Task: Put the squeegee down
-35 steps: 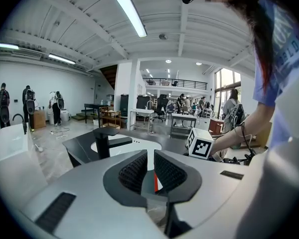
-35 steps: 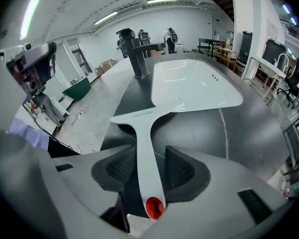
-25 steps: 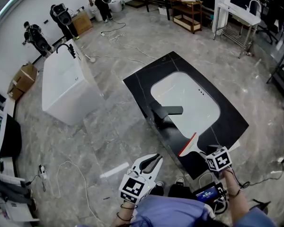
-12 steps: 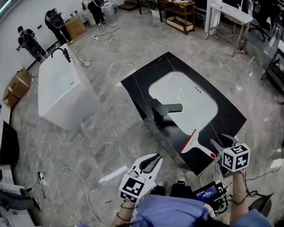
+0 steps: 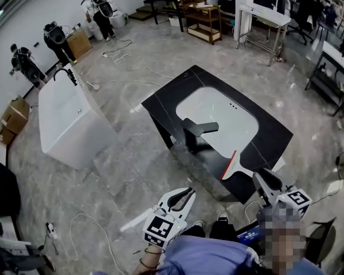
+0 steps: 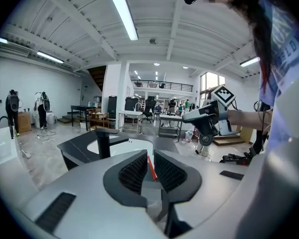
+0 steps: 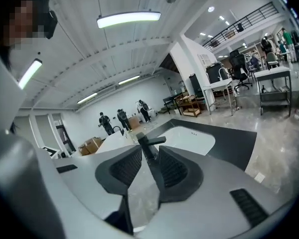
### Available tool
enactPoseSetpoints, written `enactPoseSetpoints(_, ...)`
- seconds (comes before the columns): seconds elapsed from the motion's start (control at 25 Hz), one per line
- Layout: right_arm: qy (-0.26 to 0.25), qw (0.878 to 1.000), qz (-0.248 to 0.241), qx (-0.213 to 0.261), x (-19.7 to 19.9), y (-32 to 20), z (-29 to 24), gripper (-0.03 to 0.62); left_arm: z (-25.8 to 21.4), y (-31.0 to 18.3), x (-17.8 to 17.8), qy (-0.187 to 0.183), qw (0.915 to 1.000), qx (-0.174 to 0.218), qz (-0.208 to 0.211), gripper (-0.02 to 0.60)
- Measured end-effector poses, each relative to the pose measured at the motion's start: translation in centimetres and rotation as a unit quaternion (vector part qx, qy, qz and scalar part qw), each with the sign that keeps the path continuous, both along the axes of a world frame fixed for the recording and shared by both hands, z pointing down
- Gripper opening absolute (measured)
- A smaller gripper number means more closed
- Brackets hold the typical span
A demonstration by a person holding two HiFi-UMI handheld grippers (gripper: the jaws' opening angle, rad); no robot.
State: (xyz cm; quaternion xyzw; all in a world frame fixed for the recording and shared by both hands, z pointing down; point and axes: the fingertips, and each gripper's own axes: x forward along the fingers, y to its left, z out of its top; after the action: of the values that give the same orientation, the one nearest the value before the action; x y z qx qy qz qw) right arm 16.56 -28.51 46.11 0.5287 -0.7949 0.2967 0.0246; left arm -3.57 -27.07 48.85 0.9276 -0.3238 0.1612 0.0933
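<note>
Both grippers are empty, so the putting-down looks finished: the white squeegee with a red blade edge (image 5: pixel 229 166) lies flat on the black stone countertop (image 5: pixel 269 128), near its front right corner and beside the white inset basin (image 5: pixel 218 116), with nothing touching it. The right gripper (image 5: pixel 265 179) hangs just beside the squeegee and clear of it, jaws closing on nothing. The left gripper (image 5: pixel 189 192) is well apart over the floor, its jaws a narrow gap apart and bare, so I judge nothing is left but to withdraw.
</note>
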Motion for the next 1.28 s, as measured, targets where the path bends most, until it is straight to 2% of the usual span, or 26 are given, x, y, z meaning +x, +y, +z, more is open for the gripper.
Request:
enactPoseSetpoints(0.24,-0.045,0.997,0.056,-0.012,-3.5,4.5,0.9,0.090,0.1,1.6,-0.3,0.003,0.9983,0.006,0.057,0.037)
enactPoseSetpoints(0.48,-0.051,0.993,0.107,-0.026,-4.9,9.8,2.8,0.080,-0.1,4.0,0.6,0.010,0.9922,0.011,0.124,0.038)
enactPoseSetpoints(0.76,-0.026,0.989,0.137,-0.050,-6.1,13.6,2.9,0.071,0.8,7.0,1.7,0.019,0.9853,-0.004,0.169,0.038)
enactPoseSetpoints(1.0,0.008,0.989,0.133,-0.056,-6.2,14.9,2.8,0.067,0.5,8.5,2.8,0.027,0.9827,-0.001,0.183,0.037)
enactPoseSetpoints(1.28,0.060,0.992,0.108,-0.040,-5.1,17.7,1.9,0.067,-0.3,10.6,4.4,0.030,0.9862,0.012,0.163,0.038)
